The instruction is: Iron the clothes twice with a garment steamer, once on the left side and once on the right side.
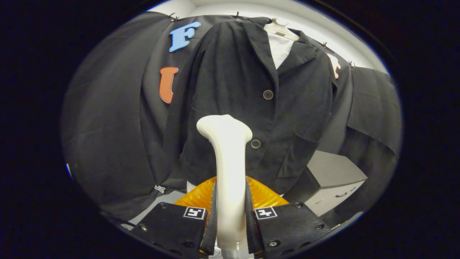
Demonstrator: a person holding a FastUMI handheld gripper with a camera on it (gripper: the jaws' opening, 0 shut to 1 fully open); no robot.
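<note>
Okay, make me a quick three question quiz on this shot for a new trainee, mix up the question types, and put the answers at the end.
1. True or false: the tool is shut on the white garment steamer.
2. Multiple choice: the steamer's head lies in front of which part of the black jacket?
A. the collar
B. the front panel beside the lower button
C. the hem
3. Fill in: the jacket hangs on a white ____.

Key
1. True: both fingers press on the steamer's handle.
2. B. Whether it touches the cloth cannot be told.
3. Hanger.
</note>
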